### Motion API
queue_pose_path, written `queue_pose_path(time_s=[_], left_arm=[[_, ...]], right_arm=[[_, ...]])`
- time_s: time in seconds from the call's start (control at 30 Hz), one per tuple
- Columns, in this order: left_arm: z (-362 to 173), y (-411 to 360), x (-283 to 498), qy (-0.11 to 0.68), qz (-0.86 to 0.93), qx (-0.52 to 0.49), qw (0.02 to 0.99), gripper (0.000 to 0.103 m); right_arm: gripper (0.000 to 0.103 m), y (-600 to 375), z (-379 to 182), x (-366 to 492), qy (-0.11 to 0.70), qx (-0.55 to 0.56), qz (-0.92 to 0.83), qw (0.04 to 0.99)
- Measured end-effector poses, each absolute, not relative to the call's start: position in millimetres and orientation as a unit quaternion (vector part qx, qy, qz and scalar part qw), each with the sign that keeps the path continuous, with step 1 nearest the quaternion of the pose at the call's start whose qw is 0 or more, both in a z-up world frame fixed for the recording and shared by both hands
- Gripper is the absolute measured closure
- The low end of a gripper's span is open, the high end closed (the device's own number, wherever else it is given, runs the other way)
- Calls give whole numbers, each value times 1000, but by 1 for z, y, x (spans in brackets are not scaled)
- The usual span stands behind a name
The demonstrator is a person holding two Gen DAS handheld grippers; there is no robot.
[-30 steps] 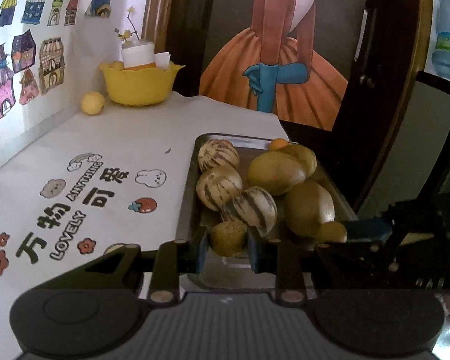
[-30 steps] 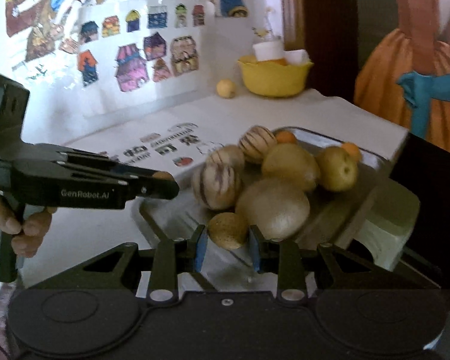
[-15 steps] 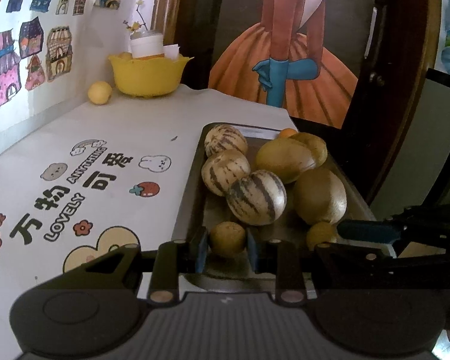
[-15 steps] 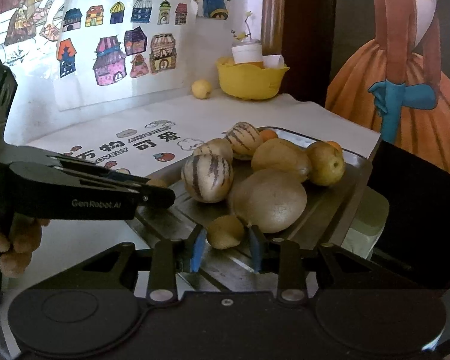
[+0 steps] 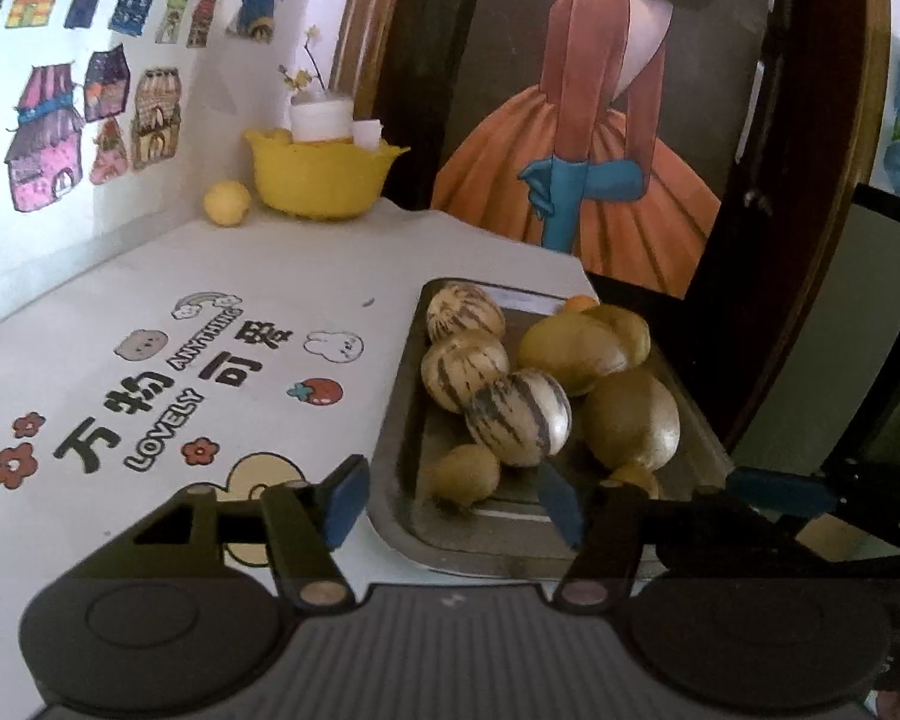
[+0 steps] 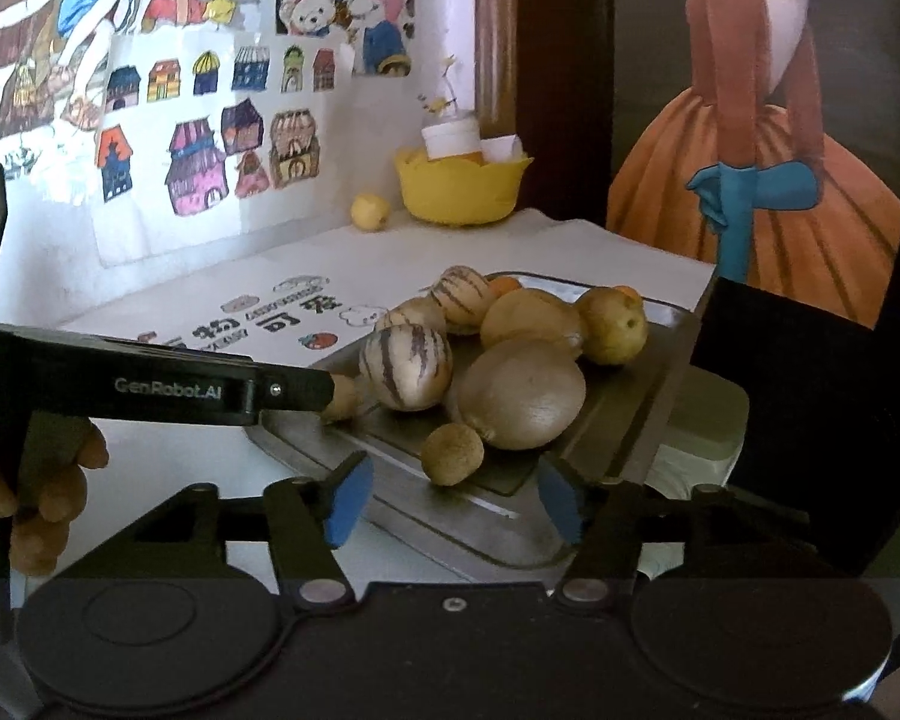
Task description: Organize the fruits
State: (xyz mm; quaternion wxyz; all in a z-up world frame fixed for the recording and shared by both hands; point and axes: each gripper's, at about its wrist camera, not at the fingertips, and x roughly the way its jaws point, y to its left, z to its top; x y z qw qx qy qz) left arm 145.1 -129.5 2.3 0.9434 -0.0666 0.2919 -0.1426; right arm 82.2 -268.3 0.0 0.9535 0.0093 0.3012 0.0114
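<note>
The left gripper [image 5: 453,498] is opening its claws. A small brown fruit [image 5: 467,474] lies loose between them, low in the middle of the frame, on the metal tray [image 5: 399,420]. The right gripper [image 6: 450,495] is opening too, with another small round fruit [image 6: 452,454] free between its blue pads [image 6: 348,498]. Striped melons [image 5: 519,418] sit piled behind, mid frame.
</note>
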Motion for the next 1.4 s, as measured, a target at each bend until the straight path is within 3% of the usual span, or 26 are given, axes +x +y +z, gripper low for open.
queue_pose_path(time_s=[0.07, 0.3, 0.43, 0.57, 1.4], left_arm=[[5, -125, 141, 290, -140, -78, 943, 32], [14, -100, 118, 270, -120, -97, 950, 4], [17, -83, 104, 263, -108, -108, 953, 1], [18, -68, 90, 259, -92, -111, 955, 1], [12, -43, 67, 266, -65, -112, 955, 1]], right_arm=[[33, -266, 3, 76, 296, 13, 6, 955], [11, -252, 14, 52, 270, 29, -12, 962], [4, -242, 18, 40, 258, 47, -23, 965], [1, -233, 20, 29, 250, 57, -34, 966], [1, -225, 15, 20, 249, 83, -42, 964]])
